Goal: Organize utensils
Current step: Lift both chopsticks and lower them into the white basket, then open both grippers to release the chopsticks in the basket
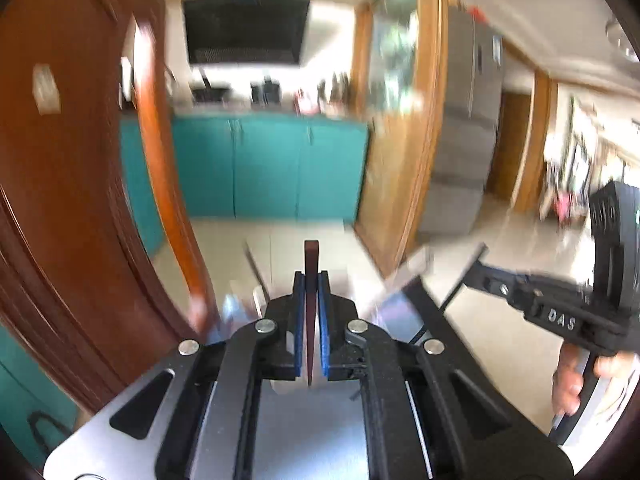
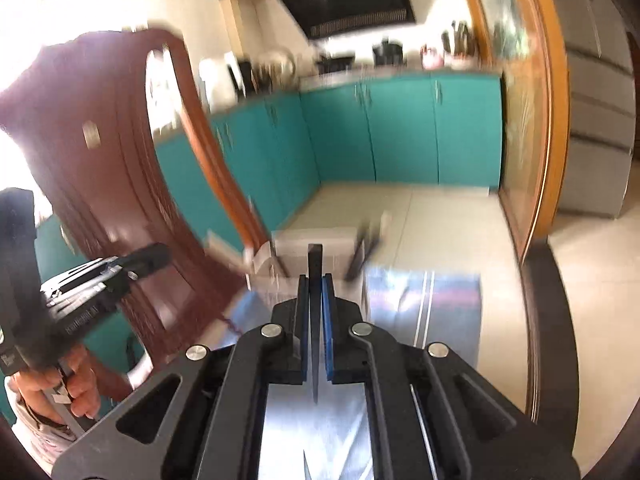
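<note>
My left gripper (image 1: 312, 280) is shut on a thin reddish-brown utensil (image 1: 312, 252) that stands edge-on between the blue pads (image 1: 325, 308), its blunt end poking out past them. In the same way, my right gripper (image 2: 316, 282) is shut on a thin dark utensil (image 2: 315, 256), whose pointed end reaches back toward the camera. Both grippers are held high, facing a kitchen. Each also shows in the other's view, held by a hand: the right gripper (image 1: 478, 256), the left gripper (image 2: 158, 258). A blurred pale container (image 2: 312, 240) with dark utensils (image 2: 364, 258) lies below.
A striped bluish cloth (image 2: 424, 304) covers the dark-rimmed table (image 2: 540, 320) under the grippers. A brown wooden door (image 1: 80, 160) stands close on the left. Teal cabinets (image 1: 272, 168) and a counter are ahead, with a wooden glass-door frame (image 1: 420, 120) and a grey fridge (image 1: 468, 120) to the right.
</note>
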Tool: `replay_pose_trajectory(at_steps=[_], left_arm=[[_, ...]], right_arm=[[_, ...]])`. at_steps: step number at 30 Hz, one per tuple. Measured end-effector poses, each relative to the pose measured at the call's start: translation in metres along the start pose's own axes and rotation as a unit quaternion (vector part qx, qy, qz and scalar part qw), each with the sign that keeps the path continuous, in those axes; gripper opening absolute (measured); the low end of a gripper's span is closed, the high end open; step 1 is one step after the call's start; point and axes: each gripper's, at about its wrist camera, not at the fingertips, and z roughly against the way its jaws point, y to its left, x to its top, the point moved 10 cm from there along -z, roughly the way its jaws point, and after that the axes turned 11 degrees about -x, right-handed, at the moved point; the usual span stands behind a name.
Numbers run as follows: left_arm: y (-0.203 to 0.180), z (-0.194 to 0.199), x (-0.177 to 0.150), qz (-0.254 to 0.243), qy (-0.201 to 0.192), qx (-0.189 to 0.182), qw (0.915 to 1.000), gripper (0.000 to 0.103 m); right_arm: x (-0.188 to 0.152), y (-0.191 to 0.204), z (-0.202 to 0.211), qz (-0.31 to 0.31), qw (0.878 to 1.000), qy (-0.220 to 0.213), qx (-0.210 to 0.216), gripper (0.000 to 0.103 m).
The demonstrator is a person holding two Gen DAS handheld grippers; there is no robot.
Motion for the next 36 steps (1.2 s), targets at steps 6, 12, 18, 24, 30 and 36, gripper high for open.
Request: replay_pose_trajectory(at_steps=[6,12,18,24,30,36], left_arm=[[0.019,0.025,0.068,0.046,-0.135,0.004,0.9898,0.007],[0.037,0.003,0.064,0.079,-0.139,0.021,0.9869,0.007],[0.045,-0.006,0.061,0.066,-0.158,0.060,0.9833,0.007],[0.052,-0.055,0.030,0.067,-0.110,0.082,0.9883,0.007],[0.054,-0.089,-0.002,0.061,-0.058,0.089,0.9925,0.007],[0.052,-0.090,-0.016,0.058,-0.041,0.090,0.9934,0.010]], right_arm=[[0.085,-0.020,0.035,-0.073,0.988,-0.136,-0.018,0.007],[0.081,-0.026,-0.007,-0.100,0.983,-0.148,-0.050,0.007],[0.052,-0.010,-0.063,-0.062,0.992,-0.089,-0.069,0.007],[0.028,0.004,-0.079,-0.036,0.995,-0.061,-0.075,0.007],[0.017,0.000,-0.073,-0.030,0.995,-0.060,-0.072,0.007],[0.017,-0.007,-0.056,-0.030,0.993,-0.080,-0.077,0.015]])
